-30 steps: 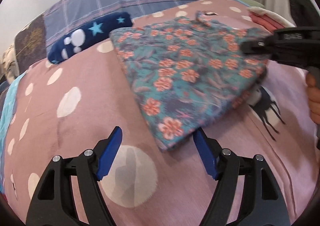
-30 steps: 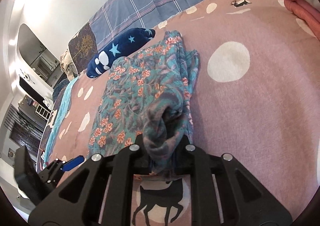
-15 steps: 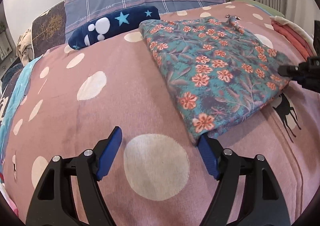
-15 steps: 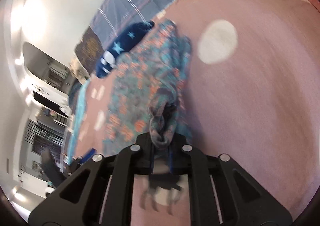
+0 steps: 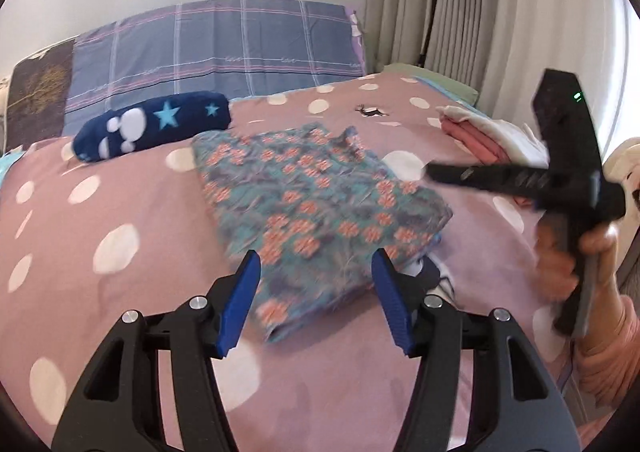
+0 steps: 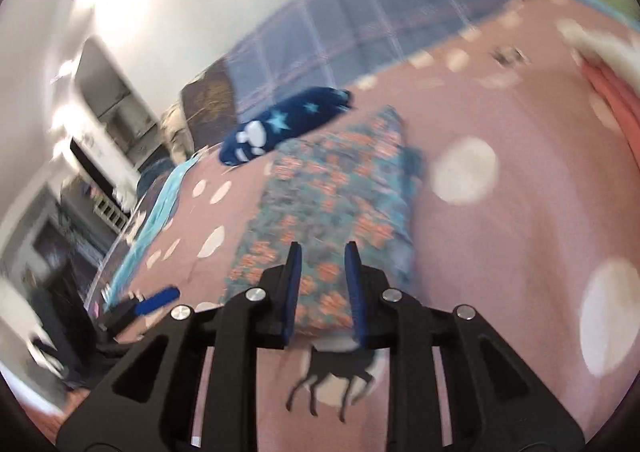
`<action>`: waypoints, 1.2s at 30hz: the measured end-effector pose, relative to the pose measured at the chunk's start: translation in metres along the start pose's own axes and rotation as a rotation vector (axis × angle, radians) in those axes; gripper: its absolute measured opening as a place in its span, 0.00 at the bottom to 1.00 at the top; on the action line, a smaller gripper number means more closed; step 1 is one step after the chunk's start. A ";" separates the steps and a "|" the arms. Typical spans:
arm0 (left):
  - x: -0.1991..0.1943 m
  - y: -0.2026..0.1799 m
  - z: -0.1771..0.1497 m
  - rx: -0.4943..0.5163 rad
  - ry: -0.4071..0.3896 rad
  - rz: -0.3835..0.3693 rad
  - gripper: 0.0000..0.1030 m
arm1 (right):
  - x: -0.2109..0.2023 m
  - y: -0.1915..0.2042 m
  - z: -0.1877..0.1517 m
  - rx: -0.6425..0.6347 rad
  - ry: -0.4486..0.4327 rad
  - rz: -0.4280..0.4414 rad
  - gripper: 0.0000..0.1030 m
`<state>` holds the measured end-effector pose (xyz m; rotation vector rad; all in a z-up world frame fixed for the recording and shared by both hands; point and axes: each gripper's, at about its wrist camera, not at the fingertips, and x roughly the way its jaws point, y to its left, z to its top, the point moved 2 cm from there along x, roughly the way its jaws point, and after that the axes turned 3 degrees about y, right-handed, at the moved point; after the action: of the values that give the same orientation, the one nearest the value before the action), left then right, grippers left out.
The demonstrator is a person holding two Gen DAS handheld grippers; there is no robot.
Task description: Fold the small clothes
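Both of my grippers are empty: my left gripper (image 5: 316, 292) is spread wide above the near corner of the folded flowered garment (image 5: 316, 203), while my right gripper (image 6: 322, 288) has its blue pads a narrow gap apart with nothing between them, hovering over the garment's near edge. That garment lies flat on the pink spotted bedspread (image 5: 100, 211), partly covering a printed deer (image 6: 332, 372). Farther back, a navy star-patterned bundle (image 5: 152, 129) lies near the plaid pillow (image 5: 216, 51), and a stack of pink and white folded clothes (image 5: 480, 135) sits well off to my right.
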<state>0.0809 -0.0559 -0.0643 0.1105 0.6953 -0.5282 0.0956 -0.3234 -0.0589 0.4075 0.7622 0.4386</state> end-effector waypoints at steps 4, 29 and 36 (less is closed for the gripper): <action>0.055 0.009 -0.015 -0.028 0.140 0.045 0.58 | 0.034 -0.006 -0.004 0.007 0.098 -0.111 0.23; 0.046 0.037 0.002 -0.144 0.089 0.067 0.60 | 0.026 0.010 0.001 -0.130 0.000 -0.187 0.27; 0.083 0.051 -0.023 -0.171 0.226 0.075 0.66 | 0.076 -0.030 -0.010 0.015 0.199 -0.210 0.22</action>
<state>0.1461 -0.0414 -0.1382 0.0359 0.9503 -0.3852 0.1445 -0.3074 -0.1235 0.2966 0.9916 0.2789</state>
